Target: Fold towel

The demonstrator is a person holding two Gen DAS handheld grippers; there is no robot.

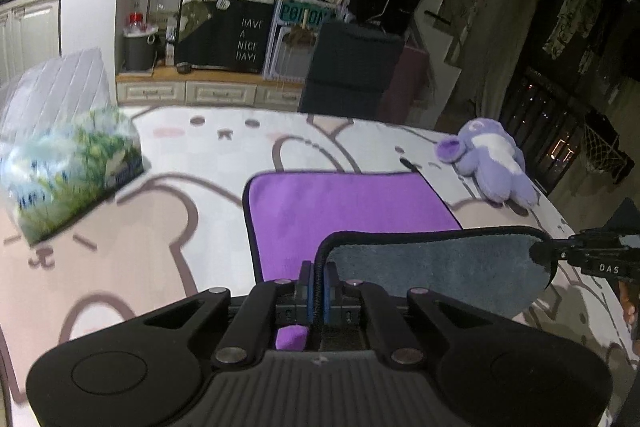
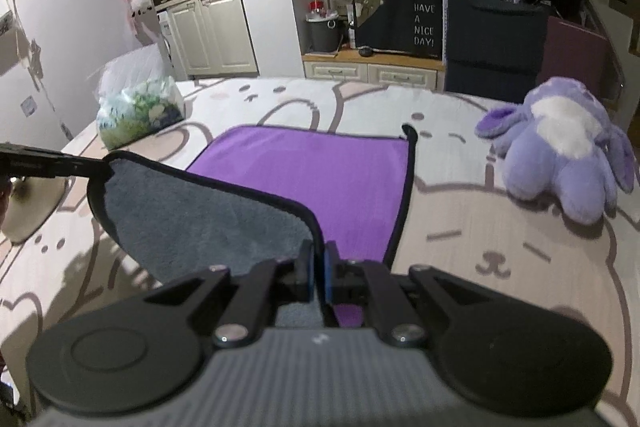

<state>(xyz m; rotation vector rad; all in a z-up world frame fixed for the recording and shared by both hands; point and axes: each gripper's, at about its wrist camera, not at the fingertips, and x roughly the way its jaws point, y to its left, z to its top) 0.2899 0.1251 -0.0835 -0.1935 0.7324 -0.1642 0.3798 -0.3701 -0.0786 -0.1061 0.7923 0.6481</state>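
A wide bed covered with a cream sheet printed with pale brown cartoon bears fills the near part of both views. Beyond its far edge stands a low wooden counter with white drawers, a black cloth lettered "HAVE A NICE DAY!" hanging above it, and a dark grey bin to the left. White kitchen cabinets sit further left.

On the sheet lies the purple microfibre towel with a grey underside and black piping. Its far half rests flat, purple side up. Its near edge is lifted off the bed and turned over so the grey face shows, stretched between the two grippers.

The left gripper has its blue-padded fingers pressed together on the towel's near left corner. The right gripper is likewise clamped on the near right corner, the black piping running up between its pads.

A purple and white plush toy lies on the right side of the bed, apart from the towel. A clear plastic bag with a green and blue print sits at the far left, also apart from it.
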